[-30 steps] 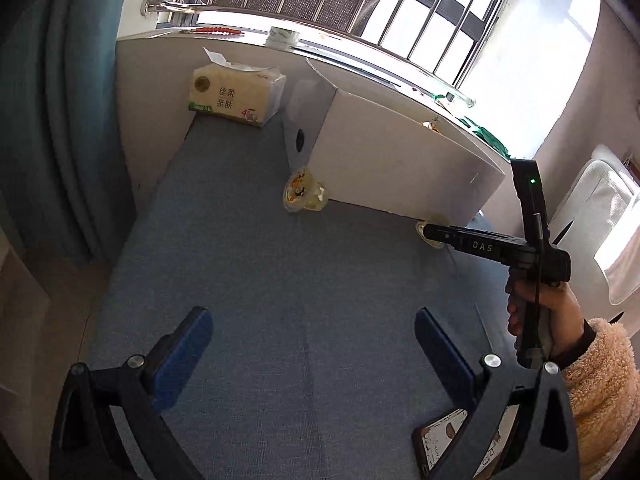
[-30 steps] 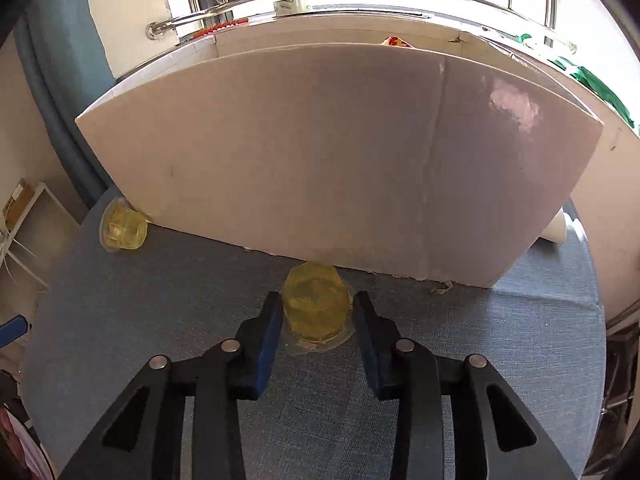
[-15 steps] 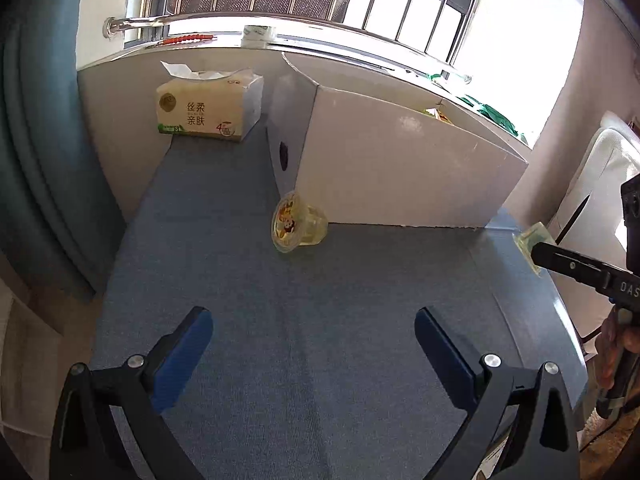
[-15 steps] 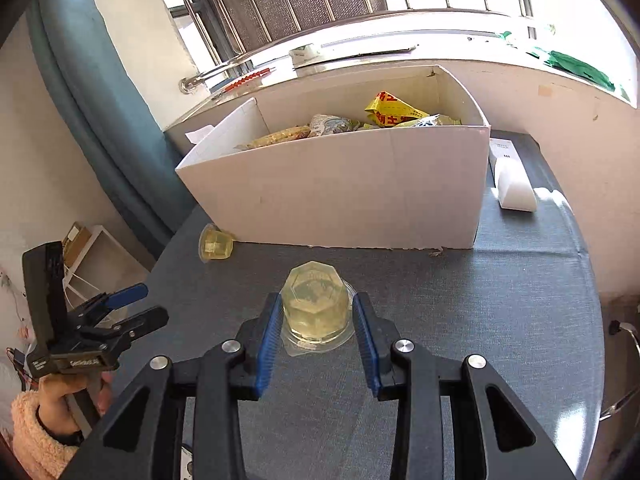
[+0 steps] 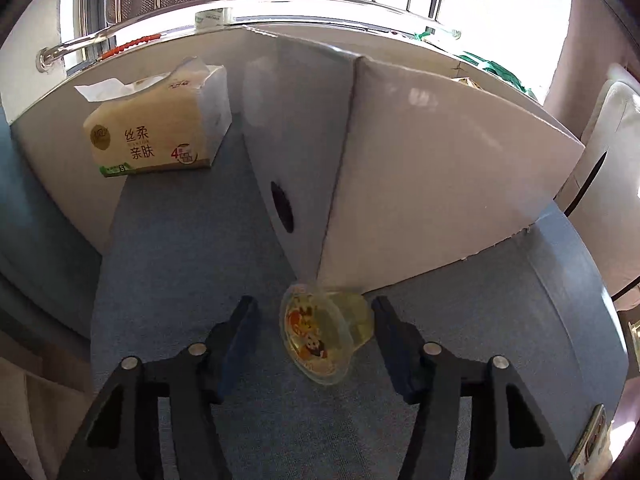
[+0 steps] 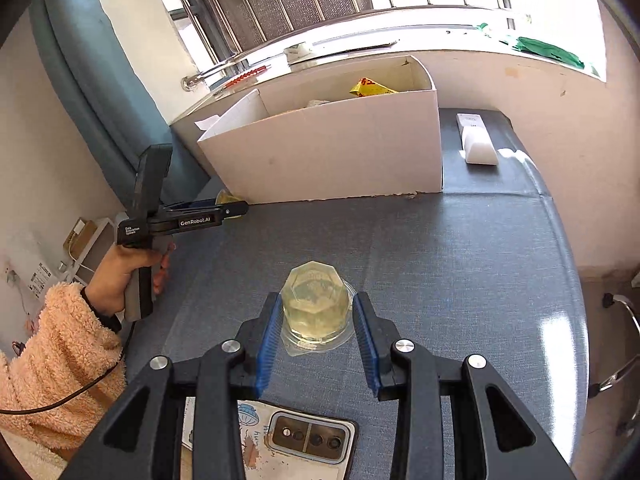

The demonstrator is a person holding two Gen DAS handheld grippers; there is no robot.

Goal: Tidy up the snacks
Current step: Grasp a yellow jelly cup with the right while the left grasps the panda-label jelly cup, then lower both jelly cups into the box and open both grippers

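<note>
On the left, a tissue pack point(image 5: 156, 128) printed with 丝柔亲肤 and a "4" badge sat on the blue table point(image 5: 180, 264), against the low wall under the window. My left hand point(image 6: 120, 276) held its tool, which read "GenRobot.AI" along the arm in the right wrist view. My left gripper point(image 5: 316, 320) pointed at the near corner of the white box point(image 5: 440, 184), which had a dark hole in its end wall. Its jaws were closing around a jelly cup point(image 5: 326, 332) that lay on its side, cartoon lid facing me, touching that corner; the pads had not reached it, with a gap on each side.

My right gripper point(image 6: 316, 320), partly closed, gripped a second cup point(image 6: 316, 304), clear yellowish jelly with its bottom towards the camera, both blue pads pressed to its sides, above the table. Yellow snack packs point(image 6: 370, 88) showed inside the box. A white block point(image 6: 478, 140) lay right of the box. A phone point(image 6: 312, 438) lay under my right gripper.
</note>
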